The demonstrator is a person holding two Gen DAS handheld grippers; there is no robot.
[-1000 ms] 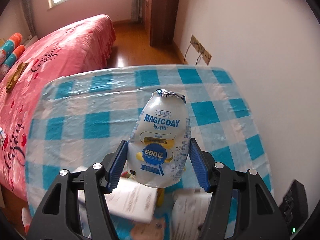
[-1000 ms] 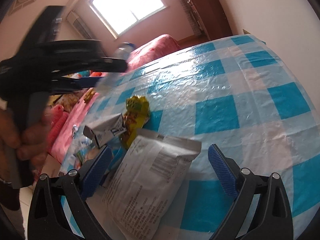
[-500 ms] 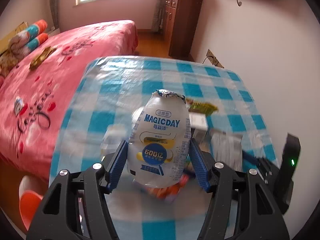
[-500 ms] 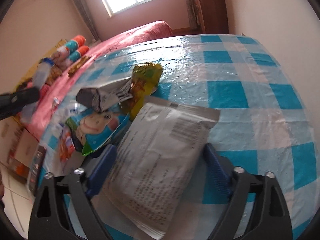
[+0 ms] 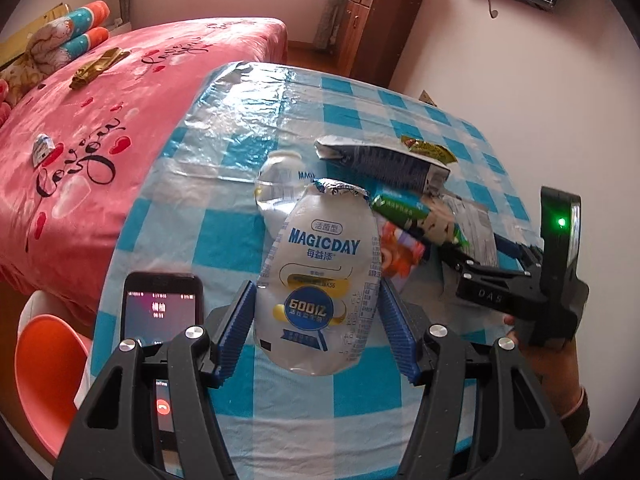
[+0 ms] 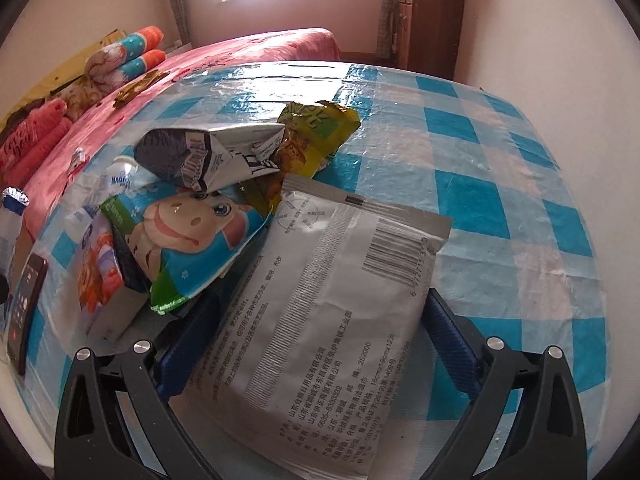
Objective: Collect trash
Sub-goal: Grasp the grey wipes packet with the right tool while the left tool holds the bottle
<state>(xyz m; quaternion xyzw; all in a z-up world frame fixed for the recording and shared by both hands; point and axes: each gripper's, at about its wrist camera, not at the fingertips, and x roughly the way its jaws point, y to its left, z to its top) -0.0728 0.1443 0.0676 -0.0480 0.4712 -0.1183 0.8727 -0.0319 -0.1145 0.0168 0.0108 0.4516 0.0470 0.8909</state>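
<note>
My left gripper (image 5: pixel 316 300) is shut on a white MAGICDAY drink bottle (image 5: pixel 320 264) and holds it upright above the near edge of the blue-checked table (image 5: pixel 224 240). My right gripper (image 6: pixel 320 308) points down over the trash pile. Its jaws are opening, and a flat grey packet (image 6: pixel 332 288) lies on the table between the fingers without being pressed. Its left finger reaches under a blue cartoon wrapper (image 6: pixel 192 236). Beyond lie a crushed carton (image 6: pixel 208 156), a yellow-green snack bag (image 6: pixel 316 128) and a second empty bottle (image 5: pixel 280 184).
A phone (image 5: pixel 160 312) with a lit call screen lies at the table's near left corner. A small orange-printed box (image 6: pixel 104 276) sits beside the wrapper. A pink bed (image 5: pixel 120 80) lies along the left, an orange chair (image 5: pixel 44 380) below it, and a wardrobe (image 5: pixel 376 24) behind.
The left gripper has drawn back along the table with the bottle, so the phone and trash pile now show. The right gripper has moved in over the grey packet and straddles it.
</note>
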